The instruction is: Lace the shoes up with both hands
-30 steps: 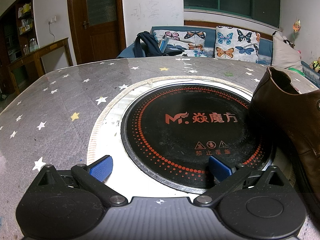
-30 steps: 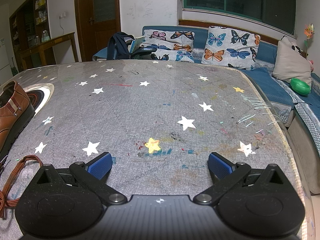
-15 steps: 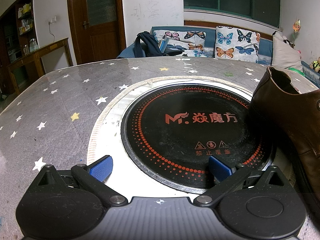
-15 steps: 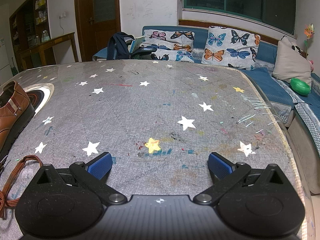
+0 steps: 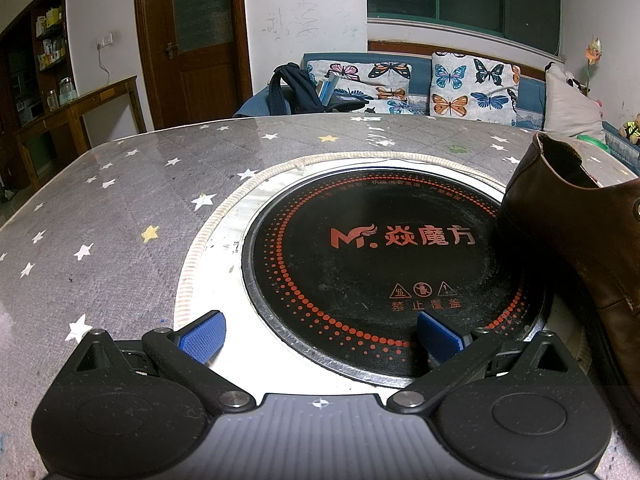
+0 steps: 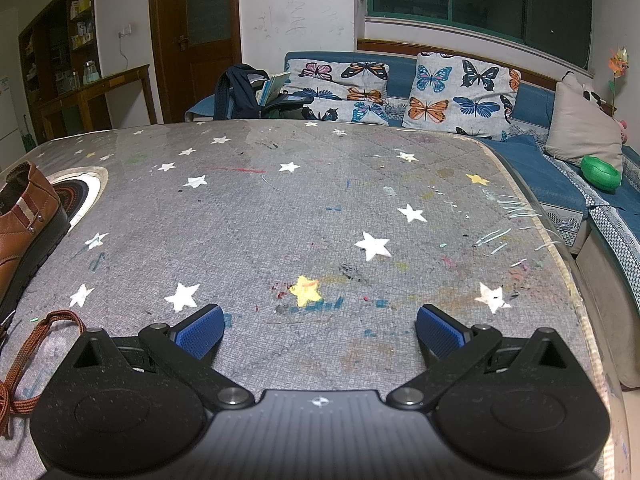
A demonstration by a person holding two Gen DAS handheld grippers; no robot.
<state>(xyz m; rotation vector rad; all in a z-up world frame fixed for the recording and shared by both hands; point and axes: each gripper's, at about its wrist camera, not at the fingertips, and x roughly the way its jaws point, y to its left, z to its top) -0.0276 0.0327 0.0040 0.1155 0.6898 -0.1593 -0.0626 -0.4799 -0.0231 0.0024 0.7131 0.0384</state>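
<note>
Since the brown leather shoe [image 5: 576, 232] sits between my two hands, each camera catches it only at its inner edge: its heel and open collar rise at the right of my left view, resting partly on the black induction hob [image 5: 384, 256] set into the tabletop [image 5: 104, 216]. From my right view its side [image 6: 24, 224] shows at the far left, and the brown lace [image 6: 32, 352] lies loose on the star-printed cover beside it, looped and not threaded as far as I can see. Both grippers hover low with nothing held: left gripper [image 5: 322, 334] with its blue fingers [image 5: 202, 336] spread wide over the hob's rim, right gripper [image 6: 320, 332] with fingers [image 6: 200, 330] equally parted over bare cloth. I judge lacing hasn't begun; the lace is nearest my right.
</note>
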